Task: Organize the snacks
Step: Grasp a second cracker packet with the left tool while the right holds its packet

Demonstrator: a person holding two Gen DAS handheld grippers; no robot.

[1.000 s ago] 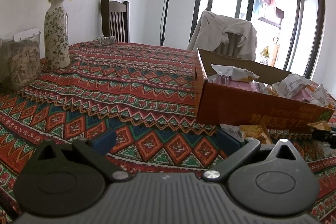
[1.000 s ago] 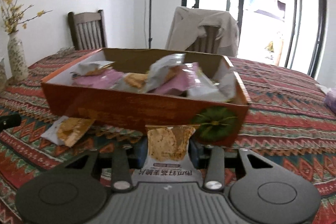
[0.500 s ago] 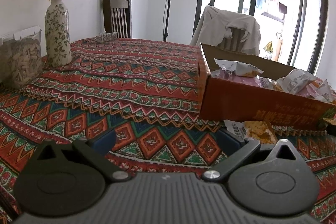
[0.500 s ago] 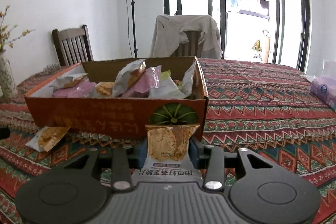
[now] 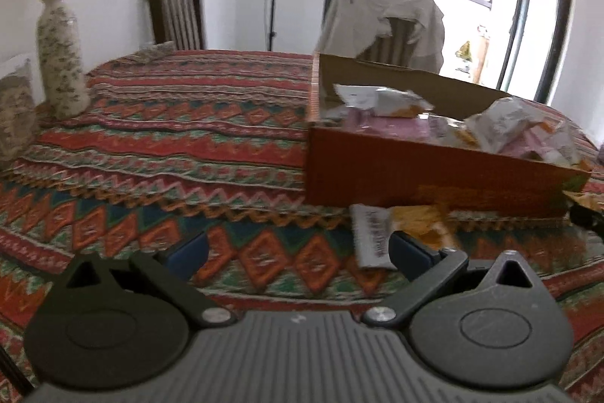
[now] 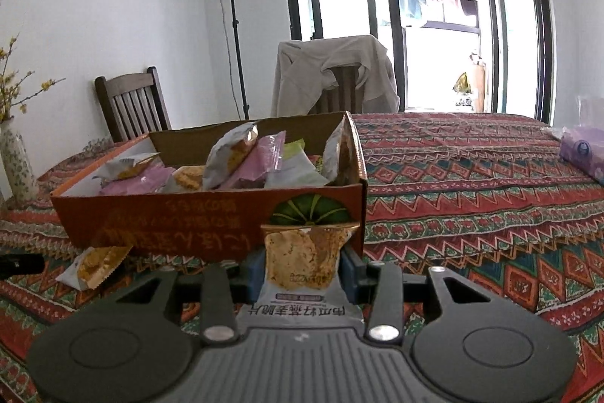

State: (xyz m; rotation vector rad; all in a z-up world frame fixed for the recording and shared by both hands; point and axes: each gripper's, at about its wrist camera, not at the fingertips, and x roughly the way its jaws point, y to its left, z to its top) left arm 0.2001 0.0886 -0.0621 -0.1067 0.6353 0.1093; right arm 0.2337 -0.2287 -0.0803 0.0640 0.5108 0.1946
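Movement shows first on the left: the left gripper (image 5: 298, 248), jaws spread wide and holding nothing, has slid toward the loose packet (image 5: 372, 235) lying on the tablecloth (image 5: 170, 138) against the front wall of the orange box (image 5: 434, 172), so its right finger now sits just beside that wrapper. Further right, the right gripper (image 6: 302, 269) stays clenched on a cracker packet (image 6: 302, 253), now facing the box's right front corner, seemingly ready to lift it in.

Open left claw (image 5: 298, 248) near snack packet (image 5: 372, 237)
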